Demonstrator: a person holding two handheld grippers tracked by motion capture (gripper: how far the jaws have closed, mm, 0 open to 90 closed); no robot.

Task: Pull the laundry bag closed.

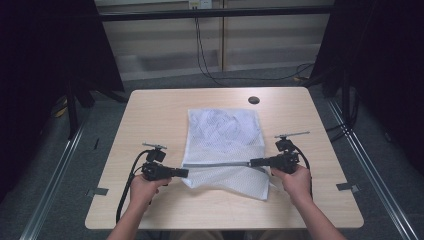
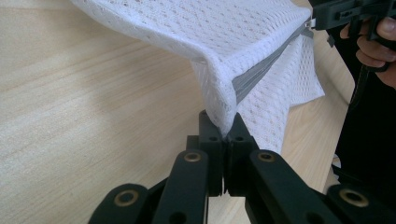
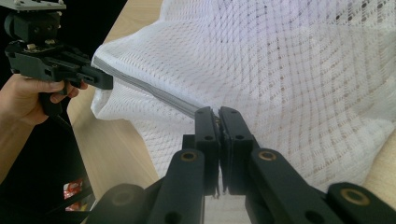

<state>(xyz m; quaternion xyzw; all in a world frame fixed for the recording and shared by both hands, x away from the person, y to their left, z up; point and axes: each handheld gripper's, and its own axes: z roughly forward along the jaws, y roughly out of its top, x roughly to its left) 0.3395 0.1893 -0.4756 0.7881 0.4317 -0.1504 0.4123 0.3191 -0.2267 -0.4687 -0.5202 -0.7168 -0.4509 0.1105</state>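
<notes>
Mesh bag [image 1: 224, 135] — white, with a grey zipper [image 1: 215, 164] running across its near end — lies in the middle of the tabletop [image 1: 150, 110]. The left gripper [image 1: 183, 173] has its jaws pressed together on the bag's corner at the zipper's left end. The right gripper [image 1: 253, 162] pinches the zipper's right end — that edge is lifted slightly off the wood.

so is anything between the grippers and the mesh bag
Nothing visible. The left gripper is shut on the mesh bag at its corner, and the right gripper is shut at the grey zipper.
</notes>
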